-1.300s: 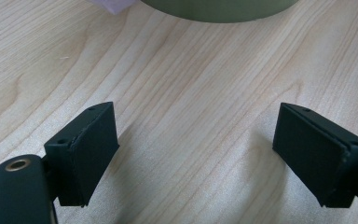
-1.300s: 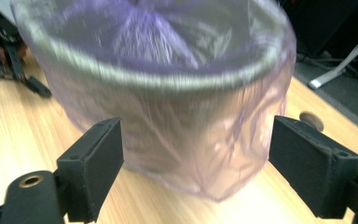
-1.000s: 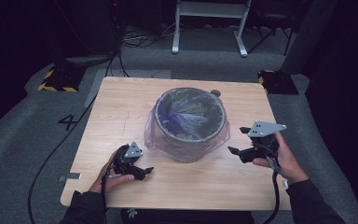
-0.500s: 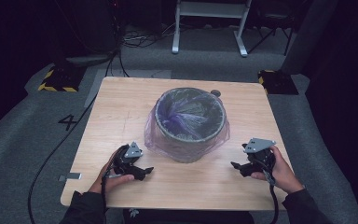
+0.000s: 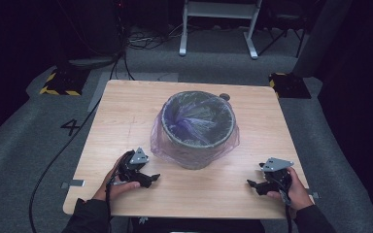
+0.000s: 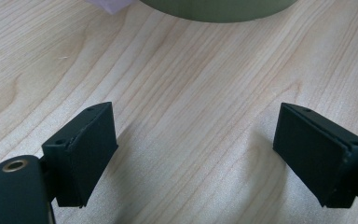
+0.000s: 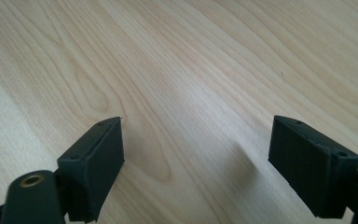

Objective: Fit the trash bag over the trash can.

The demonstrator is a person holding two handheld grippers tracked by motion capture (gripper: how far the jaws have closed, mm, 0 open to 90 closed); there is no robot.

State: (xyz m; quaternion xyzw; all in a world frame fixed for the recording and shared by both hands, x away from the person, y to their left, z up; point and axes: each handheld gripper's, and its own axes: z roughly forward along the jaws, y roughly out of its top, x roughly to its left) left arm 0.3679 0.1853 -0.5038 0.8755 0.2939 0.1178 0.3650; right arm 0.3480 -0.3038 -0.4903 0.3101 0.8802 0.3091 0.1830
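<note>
At frame centre on the tabletop [image 5: 126,111] stands my bin [image 5: 199,145], its thin purple liner bag [image 5: 159,141] soft and slippery, best pinched at the overhang; both hand-held grippers, left [image 5: 148,178] and right [image 5: 253,185], rest released.

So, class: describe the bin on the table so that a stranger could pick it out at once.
Start at the light wooden table. Near its middle stands a round grey-green bin, lined with a translucent purple plastic bag that folds over the rim and bunches at its base. It is the only tall container, set between and beyond the two hand-held black tongs.
</note>
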